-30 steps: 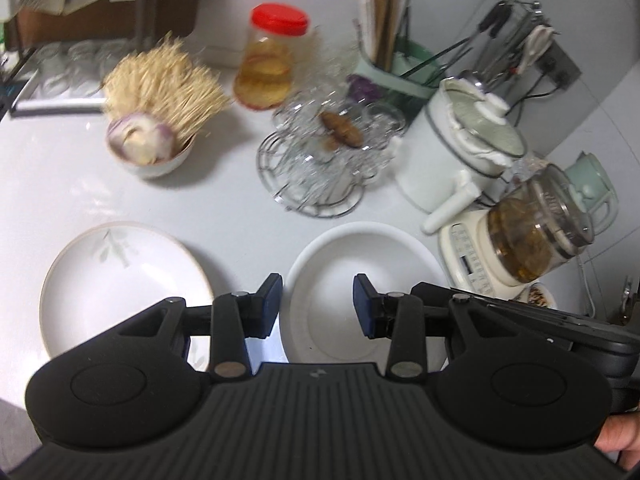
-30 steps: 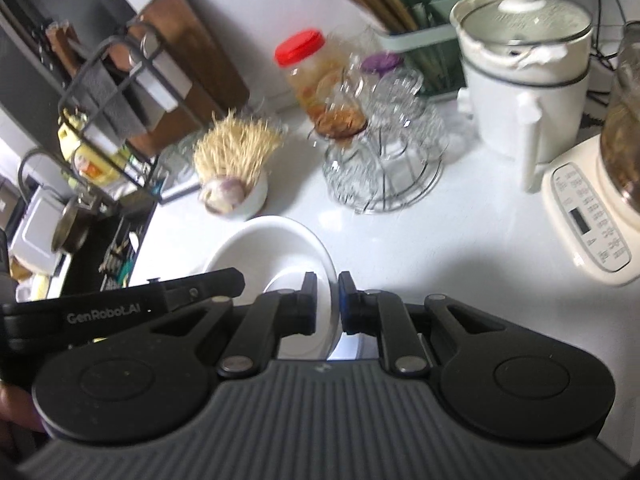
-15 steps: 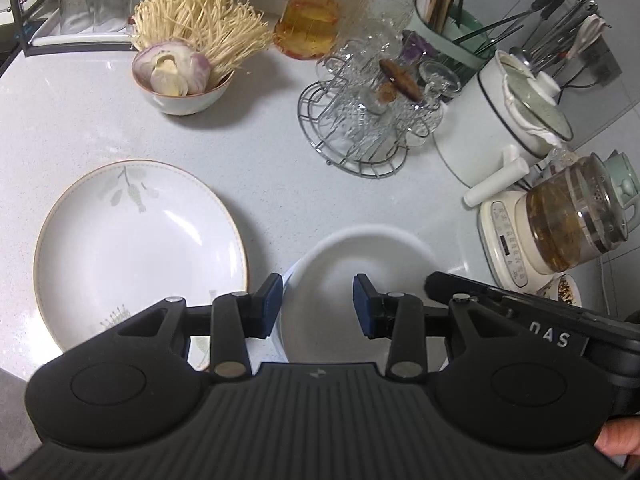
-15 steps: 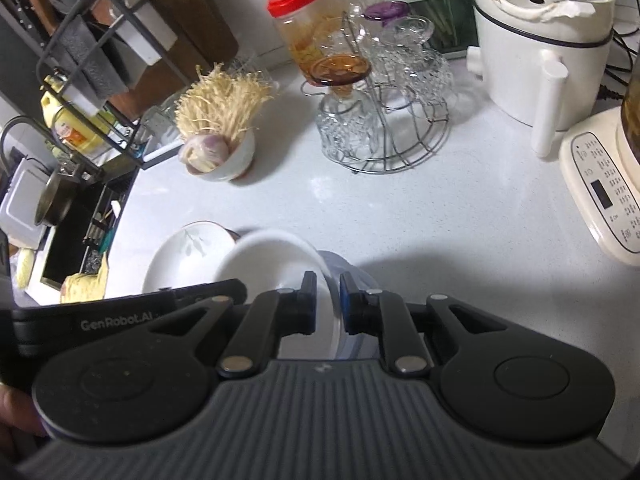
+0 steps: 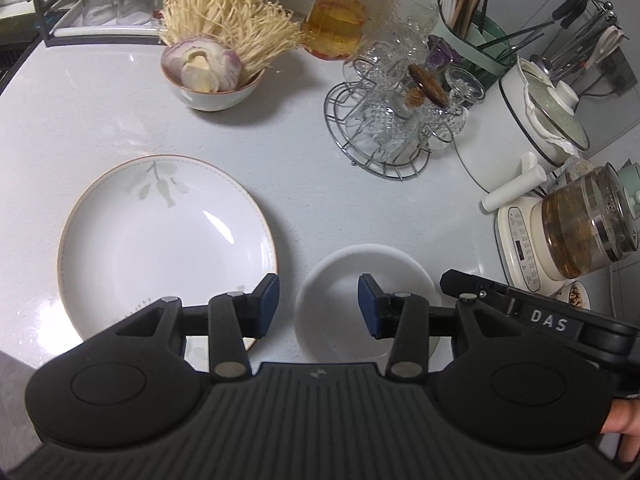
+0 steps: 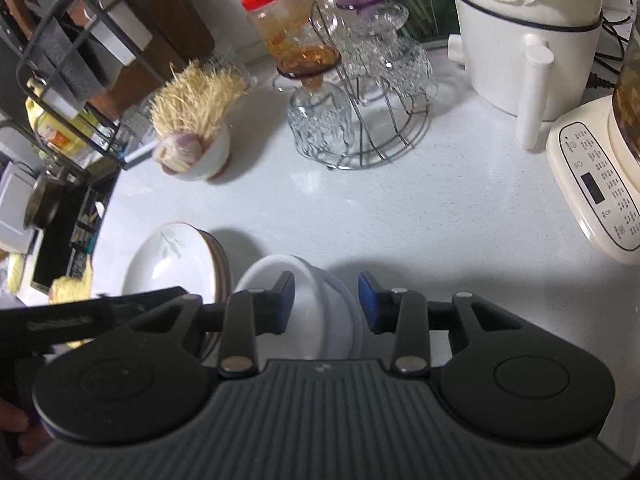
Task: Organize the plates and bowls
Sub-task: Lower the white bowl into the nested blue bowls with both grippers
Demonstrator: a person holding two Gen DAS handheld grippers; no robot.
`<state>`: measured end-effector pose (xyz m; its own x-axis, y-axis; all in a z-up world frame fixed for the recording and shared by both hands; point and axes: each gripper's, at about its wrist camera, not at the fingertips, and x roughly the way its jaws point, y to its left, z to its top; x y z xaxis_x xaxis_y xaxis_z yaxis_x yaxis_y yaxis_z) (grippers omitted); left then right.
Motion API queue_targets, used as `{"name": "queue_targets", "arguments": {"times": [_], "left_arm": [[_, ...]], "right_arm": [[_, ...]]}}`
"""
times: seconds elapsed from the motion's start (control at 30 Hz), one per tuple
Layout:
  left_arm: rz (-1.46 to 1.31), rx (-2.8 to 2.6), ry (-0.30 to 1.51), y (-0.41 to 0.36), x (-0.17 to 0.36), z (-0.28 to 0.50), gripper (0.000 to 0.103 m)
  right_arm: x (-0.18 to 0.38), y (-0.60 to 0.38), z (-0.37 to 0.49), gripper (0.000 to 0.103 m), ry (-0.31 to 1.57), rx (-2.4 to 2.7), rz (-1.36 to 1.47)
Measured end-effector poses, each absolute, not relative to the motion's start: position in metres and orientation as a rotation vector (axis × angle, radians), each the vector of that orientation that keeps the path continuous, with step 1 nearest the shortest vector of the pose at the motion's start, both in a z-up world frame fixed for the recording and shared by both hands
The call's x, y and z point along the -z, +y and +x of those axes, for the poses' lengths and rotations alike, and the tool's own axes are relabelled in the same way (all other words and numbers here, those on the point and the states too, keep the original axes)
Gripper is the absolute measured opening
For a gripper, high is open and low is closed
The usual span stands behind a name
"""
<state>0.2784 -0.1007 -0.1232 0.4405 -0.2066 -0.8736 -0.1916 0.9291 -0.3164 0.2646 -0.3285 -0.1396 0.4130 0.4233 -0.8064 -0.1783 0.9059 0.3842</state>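
The white bowl (image 5: 366, 280) sat on the tabletop (image 5: 100, 120) just right of the plate (image 5: 166, 236) — apart. Both grippers — left (image 5: 318, 306), right (image 6: 326, 302) — hovered over the bowl, jaws wide, holding nothing.

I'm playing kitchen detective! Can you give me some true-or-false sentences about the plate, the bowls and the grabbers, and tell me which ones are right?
1. The plate has a leaf pattern. True.
2. The white bowl sits on top of the plate. False: it sits beside the plate on the counter.
3. The jar has a blue lid. False: the lid is red.
4. The left hand-held gripper is open. True.
5. The right hand-held gripper is clamped on the white bowl. False: its jaws stand apart on either side of the bowl's rim.
6. Mushrooms stick out of the small bowl. True.
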Motion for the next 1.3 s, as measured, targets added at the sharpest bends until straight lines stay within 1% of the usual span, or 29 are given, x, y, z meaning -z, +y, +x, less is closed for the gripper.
{"name": "queue_targets", "arguments": {"times": [0.03,0.07,0.3,0.4,0.47,0.53,0.63,0.93,0.97,1.1,1.13,1.17,1.2,1.23,1.27,1.3], "left_arm": [[-0.402,0.006,1.124,-0.1,0.124,0.278,0.049],[-0.404,0.003,1.125,-0.099,0.124,0.277,0.049],[-0.424,-0.005,1.135,-0.095,0.129,0.273,0.049],[-0.44,0.008,1.142,-0.095,0.131,0.273,0.049],[-0.444,0.015,1.147,-0.096,0.132,0.273,0.049],[-0.441,0.023,1.15,-0.099,0.132,0.273,0.049],[-0.436,0.03,1.148,-0.102,0.132,0.274,0.049],[-0.442,0.031,1.165,-0.103,0.138,0.274,0.049],[-0.446,0.033,1.169,-0.103,0.14,0.275,0.049],[-0.459,0.041,1.187,-0.106,0.148,0.275,0.049],[-0.464,0.043,1.193,-0.107,0.15,0.275,0.049],[-0.473,0.046,1.199,-0.108,0.153,0.275,0.049],[-0.481,0.048,1.204,-0.109,0.156,0.275,0.049],[-0.487,0.048,1.209,-0.111,0.158,0.274,0.049],[-0.49,0.046,1.216,-0.112,0.161,0.274,0.049],[-0.493,0.043,1.223,-0.113,0.163,0.273,0.049]], "right_arm": [[0.142,-0.329,0.265,0.037,1.09,-0.386,0.256],[0.143,-0.329,0.266,0.032,1.097,-0.392,0.257],[0.155,-0.328,0.262,0.02,1.142,-0.403,0.276],[0.158,-0.328,0.26,0.017,1.136,-0.409,0.285],[0.159,-0.329,0.259,0.014,1.133,-0.407,0.29],[0.16,-0.33,0.259,0.013,1.129,-0.41,0.29],[0.161,-0.329,0.258,0.008,1.132,-0.416,0.275],[0.179,-0.337,0.259,0.008,1.182,-0.381,0.311],[0.18,-0.338,0.259,0.011,1.184,-0.378,0.311],[0.181,-0.343,0.259,0.012,1.187,-0.364,0.334],[0.183,-0.344,0.26,0.016,1.192,-0.366,0.342],[0.185,-0.346,0.261,0.024,1.199,-0.367,0.345],[0.187,-0.347,0.262,0.03,1.207,-0.365,0.346],[0.189,-0.348,0.262,0.042,1.208,-0.359,0.348],[0.191,-0.349,0.261,0.045,1.208,-0.354,0.354],[0.193,-0.349,0.262,0.045,1.211,-0.356,0.354]]}}
